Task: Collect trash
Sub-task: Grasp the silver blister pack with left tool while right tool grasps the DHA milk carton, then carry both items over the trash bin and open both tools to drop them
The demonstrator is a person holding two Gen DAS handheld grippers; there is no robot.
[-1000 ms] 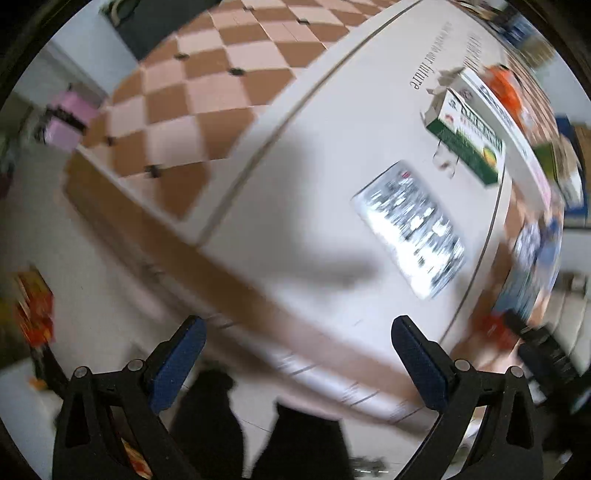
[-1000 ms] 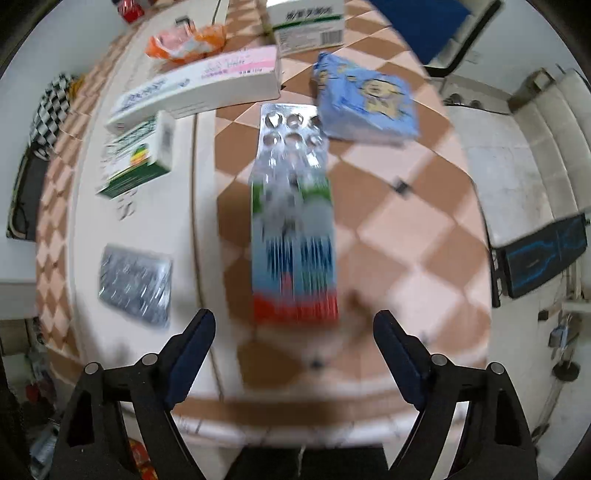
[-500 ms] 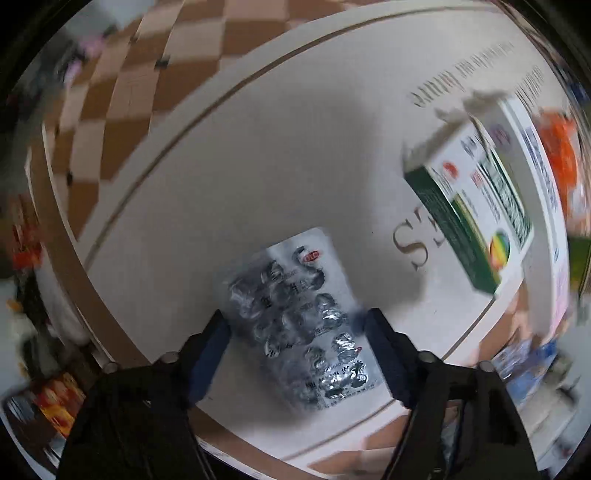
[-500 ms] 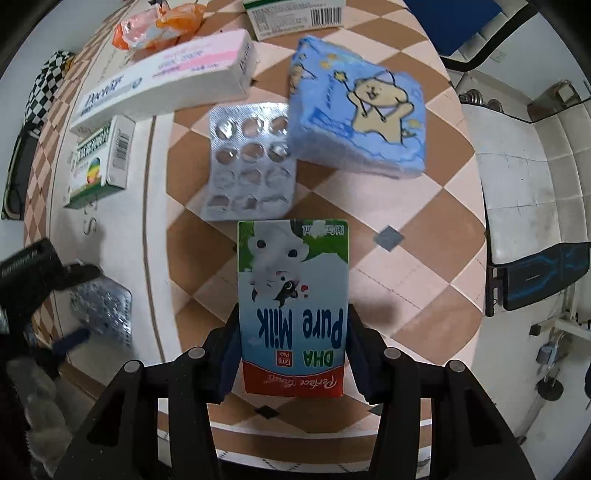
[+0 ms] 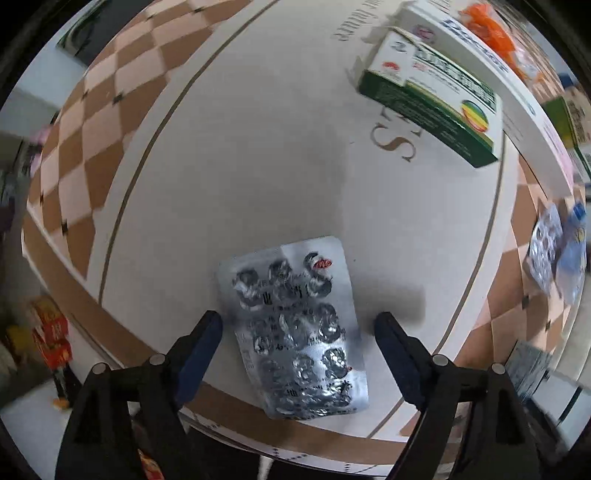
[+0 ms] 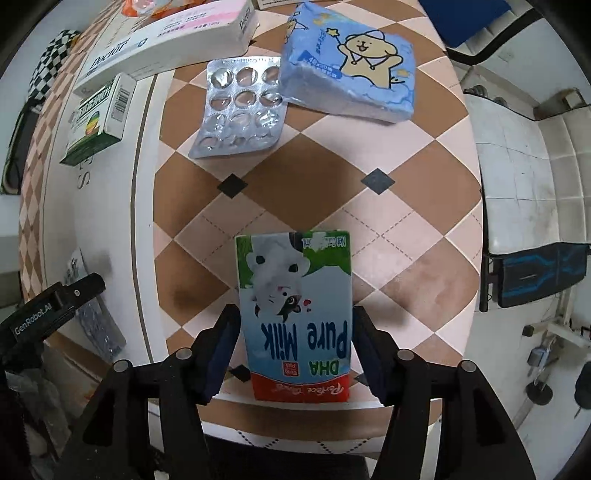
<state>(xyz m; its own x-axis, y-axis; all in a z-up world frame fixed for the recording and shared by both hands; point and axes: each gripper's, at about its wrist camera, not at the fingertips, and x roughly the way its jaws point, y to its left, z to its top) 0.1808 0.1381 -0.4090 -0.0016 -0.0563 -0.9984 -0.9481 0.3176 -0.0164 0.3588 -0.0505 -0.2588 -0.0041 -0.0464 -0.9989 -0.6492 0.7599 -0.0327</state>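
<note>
In the left wrist view a used silver blister pack (image 5: 295,325) lies on the white part of the table near its front edge. My left gripper (image 5: 297,325) is open, with its fingers on either side of the pack and a gap on both sides. In the right wrist view my right gripper (image 6: 293,325) is shut on a "DHA Pure Milk" carton (image 6: 295,314) that lies flat on the checkered table. The left gripper's body (image 6: 51,314) shows at the left edge, over the same blister pack (image 6: 94,314).
A green and white medicine box (image 5: 432,96) (image 6: 99,114), a long white box (image 6: 162,44), an orange wrapper (image 5: 491,33), a second blister pack (image 6: 240,114) and a blue tissue pack (image 6: 351,62) lie farther back. The table's front edge (image 6: 295,410) is right below the grippers.
My left gripper dropped toward the table and now straddles the blister pack. My right gripper moved in on the milk carton and closed on it.
</note>
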